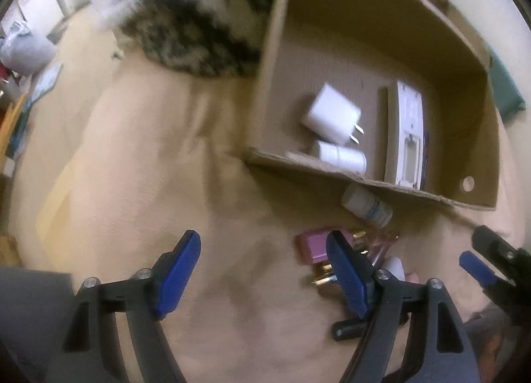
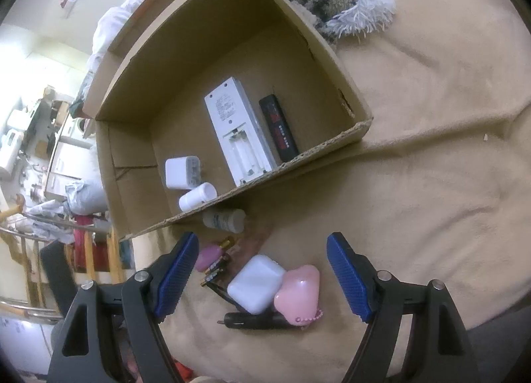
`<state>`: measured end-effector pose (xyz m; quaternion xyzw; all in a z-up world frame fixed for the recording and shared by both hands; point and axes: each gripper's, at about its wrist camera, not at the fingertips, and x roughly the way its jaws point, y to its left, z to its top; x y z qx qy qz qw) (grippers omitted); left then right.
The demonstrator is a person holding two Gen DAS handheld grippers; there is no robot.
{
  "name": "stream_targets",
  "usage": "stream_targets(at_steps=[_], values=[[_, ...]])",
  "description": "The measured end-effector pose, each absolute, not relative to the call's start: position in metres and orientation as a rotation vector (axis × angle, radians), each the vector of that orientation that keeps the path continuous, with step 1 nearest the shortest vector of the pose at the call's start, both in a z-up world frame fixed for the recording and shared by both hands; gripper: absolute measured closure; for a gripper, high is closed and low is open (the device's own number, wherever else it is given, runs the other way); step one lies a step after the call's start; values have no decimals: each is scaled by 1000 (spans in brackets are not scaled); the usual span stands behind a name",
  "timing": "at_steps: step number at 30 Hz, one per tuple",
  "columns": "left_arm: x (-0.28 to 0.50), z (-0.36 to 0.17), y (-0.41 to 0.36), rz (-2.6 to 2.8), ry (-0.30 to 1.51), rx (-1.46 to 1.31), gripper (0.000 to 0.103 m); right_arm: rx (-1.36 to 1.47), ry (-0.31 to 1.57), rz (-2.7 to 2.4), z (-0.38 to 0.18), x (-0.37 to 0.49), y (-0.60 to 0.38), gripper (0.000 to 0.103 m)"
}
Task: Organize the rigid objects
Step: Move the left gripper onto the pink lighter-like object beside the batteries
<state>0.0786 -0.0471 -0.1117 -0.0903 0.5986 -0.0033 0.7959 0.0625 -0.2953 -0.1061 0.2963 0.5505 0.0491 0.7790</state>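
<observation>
1. Hanging with jaws spread and empty, the left gripper (image 1: 262,271) hovers over tan bedding (image 1: 132,184).
2. Small items lie outside the cardboard box (image 2: 232,61): white case (image 2: 255,283), pink heart (image 2: 298,293).
3. Right gripper (image 2: 262,273), jaws apart, grasps nothing above them.

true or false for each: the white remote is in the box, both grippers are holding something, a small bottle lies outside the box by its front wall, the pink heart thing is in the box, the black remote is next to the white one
1. The white remote lies inside the cardboard box. True.
2. Both grippers hold something. False: the left gripper and the right gripper are both open and empty.
3. A small bottle lies outside the box by its front wall. True.
4. The pink heart is in the box. False: it lies on the tan blanket, touching the white case.
5. The black remote lies beside the white remote. True.
</observation>
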Motion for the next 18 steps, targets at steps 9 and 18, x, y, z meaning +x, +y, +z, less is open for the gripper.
stream_targets(at_steps=[9, 18], values=[[90, -137, -96, 69, 1356, -177, 27, 659, 1177, 117, -104, 64, -297, 19], [99, -151, -125, 104, 1365, -92, 24, 687, 1173, 145, -104, 67, -298, 19]])
